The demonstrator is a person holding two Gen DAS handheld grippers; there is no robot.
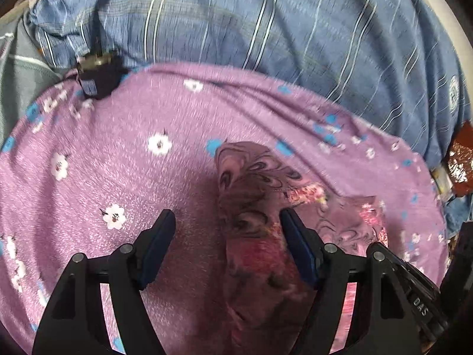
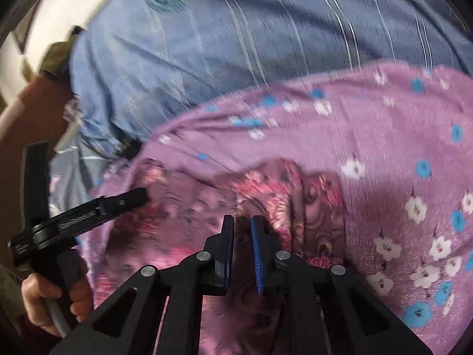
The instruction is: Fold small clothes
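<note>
A small pink and mauve patterned garment (image 1: 254,207) lies bunched on a purple floral sheet (image 1: 118,153). My left gripper (image 1: 227,222) is open just above it, with the cloth lying between the right finger and the middle. In the right wrist view the same garment (image 2: 266,189) lies crumpled ahead of my right gripper (image 2: 242,222). Its jaws are nearly closed with a narrow gap, and I cannot tell whether cloth is pinched between them. The left gripper (image 2: 130,198) shows at the left of that view, held by a hand.
A blue striped cloth (image 1: 266,23) covers the far side beyond the purple sheet; it also shows in the right wrist view (image 2: 207,44). A dark small object (image 1: 99,74) sits at the sheet's far left edge. A brown packet (image 1: 458,159) lies at the right.
</note>
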